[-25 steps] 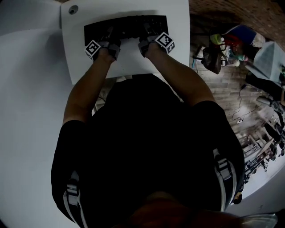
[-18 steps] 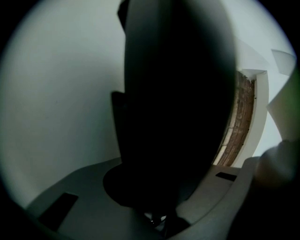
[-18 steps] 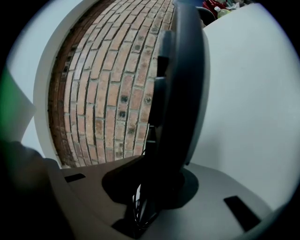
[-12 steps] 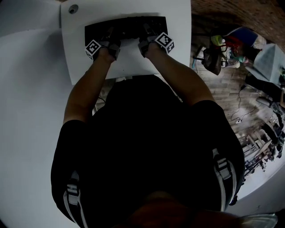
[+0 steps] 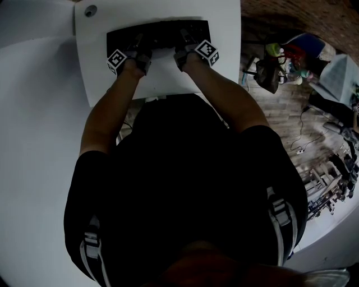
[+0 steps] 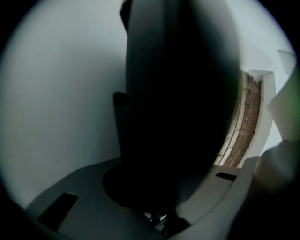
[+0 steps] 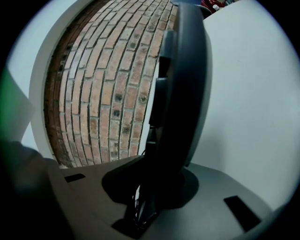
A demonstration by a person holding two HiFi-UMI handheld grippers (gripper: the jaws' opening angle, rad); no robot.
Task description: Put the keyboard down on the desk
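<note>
Both clamped | left gripper (image 5: 138, 42), right gripper (image 5: 184, 40): keyboard (image 5: 160, 31) near edge | desk (image 5: 165, 78) beneath

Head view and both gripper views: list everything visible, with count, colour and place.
black rectangular keyboard: one, black, far part of desk, gripped at its near edge
white rectangular desk: one, white, top centre
small round grommet: one, grey, desk's far left corner
brick wall: one, red-brown, beyond the desk
wooden floor: one, brown, right of desk
left gripper: one, grey, shut on keyboard's left part
right gripper: one, grey, shut on keyboard's right part
</note>
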